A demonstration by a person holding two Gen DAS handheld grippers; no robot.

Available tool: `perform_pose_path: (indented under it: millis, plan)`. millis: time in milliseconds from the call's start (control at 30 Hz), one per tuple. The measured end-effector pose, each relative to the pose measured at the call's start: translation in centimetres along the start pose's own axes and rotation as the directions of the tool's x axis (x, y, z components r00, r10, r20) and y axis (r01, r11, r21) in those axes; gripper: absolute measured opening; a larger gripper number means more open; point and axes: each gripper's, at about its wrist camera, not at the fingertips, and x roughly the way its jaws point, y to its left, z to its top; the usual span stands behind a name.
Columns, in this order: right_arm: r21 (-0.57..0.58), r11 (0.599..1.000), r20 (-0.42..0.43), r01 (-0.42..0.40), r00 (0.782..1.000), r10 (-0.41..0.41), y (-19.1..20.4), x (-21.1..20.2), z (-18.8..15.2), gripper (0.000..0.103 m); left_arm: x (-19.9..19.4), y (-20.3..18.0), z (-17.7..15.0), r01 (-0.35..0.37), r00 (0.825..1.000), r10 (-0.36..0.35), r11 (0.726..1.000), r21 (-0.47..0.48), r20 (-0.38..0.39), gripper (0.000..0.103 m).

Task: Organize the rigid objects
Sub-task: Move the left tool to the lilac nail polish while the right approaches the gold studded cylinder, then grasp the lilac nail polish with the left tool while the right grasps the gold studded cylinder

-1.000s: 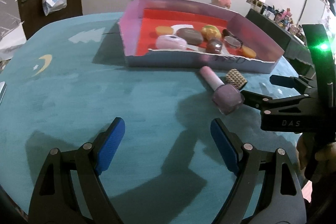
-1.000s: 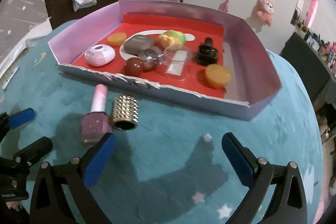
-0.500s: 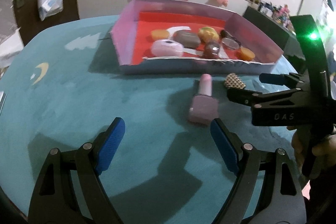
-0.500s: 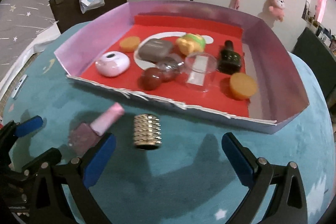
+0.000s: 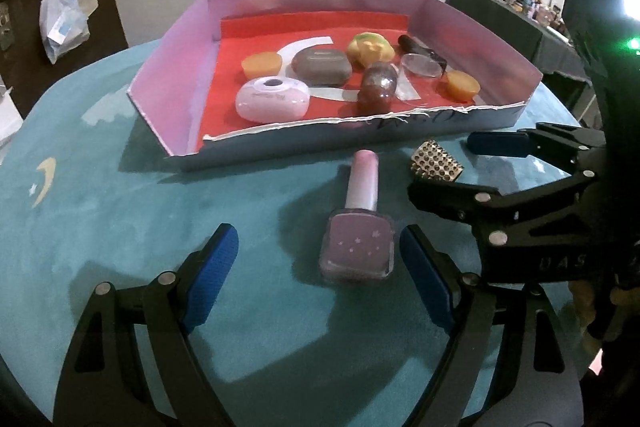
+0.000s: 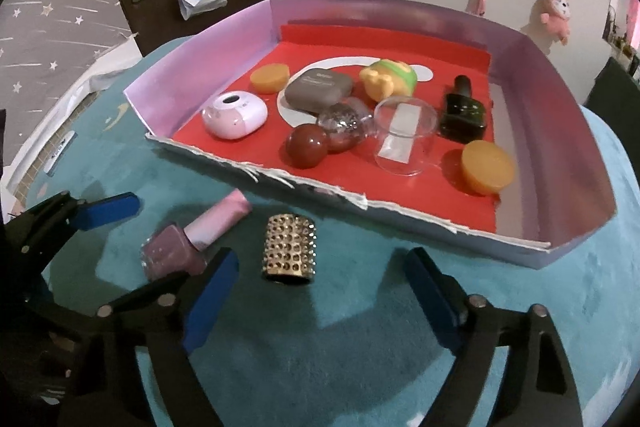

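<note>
Altogether 9 items sat inside the box (image 6: pixel 560 131), a shallow lilac-walled tray with a red floor filling the upper centre of both views: 2 orange discs (image 6: pixel 487 167), 1 white oval case (image 6: pixel 234 115), 1 grey-brown rounded case (image 6: pixel 318 91), 1 yellow-green toy (image 6: pixel 390 79), 1 dark bottle (image 6: pixel 463 115), 1 clear cup (image 6: pixel 404 141) lying on its side, 1 dark red ball (image 6: pixel 307 146) and 1 clear glittery ball (image 6: pixel 342 119).

Outside it, on the teal cloth (image 5: pixel 120 227), lay 2 things side by side and apart: 1 nail polish bottle (image 5: pixel 358 227) and 1 gold studded cylinder (image 6: pixel 290 251). The polish lay flat at lower centre of the left view, a mauve square body with tiny white stars and a pale pink cap pointing toward the box. The cylinder stood just below the box's torn front edge.

The left gripper (image 5: pixel 316 279) was closing, its blue pads either side of the polish body and not pressing it. The right gripper (image 6: pixel 320 303) was also closing, the cylinder ahead of its pads and untouched. "DAS" was readable on the right gripper's black frame; the writing on the grey case was too small to read.
</note>
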Motion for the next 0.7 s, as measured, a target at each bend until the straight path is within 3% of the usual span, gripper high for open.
perform_pose_path:
  millis: [67,133,300,367,400,433,700]
  plan:
    - [0.010,1.000,0.007,-0.021,1.000,0.021,-0.3,0.0,0.1,0.082,0.5,-0.1,0.0,0.019,1.000,-0.019,1.000,0.007,-0.020,0.065]
    - [0.017,0.999,0.011,-0.037,0.999,0.036,-0.5,-0.1,0.3,0.078,0.5,-0.4,0.1,0.013,1.000,-0.012,1.000,0.022,-0.011,0.063]
    - [-0.019,0.999,0.028,-0.033,0.999,0.034,-0.1,0.0,0.1,0.059,0.9,-0.7,0.5,0.051,0.999,-0.052,0.998,0.030,0.009,0.040]
    - [-0.046,0.999,0.041,-0.021,0.999,0.023,0.3,0.0,-0.2,0.045,1.0,-0.9,0.7,0.057,0.998,-0.058,0.998,0.036,0.013,0.037]
    - [-0.051,0.998,0.047,-0.022,0.999,0.024,0.5,-0.1,-0.4,0.031,1.0,-0.9,0.7,0.056,0.998,-0.056,0.998,0.036,0.014,0.037]
    - [-0.052,0.998,0.050,-0.026,0.998,0.028,0.6,-0.2,-0.5,0.028,0.9,-0.9,0.7,0.057,0.998,-0.057,0.998,0.034,0.015,0.037]
    - [-0.039,0.998,0.115,-0.040,0.992,0.044,1.0,-3.4,-1.5,0.027,-0.5,-0.9,0.0,0.064,0.997,-0.064,0.998,0.015,0.035,0.037]
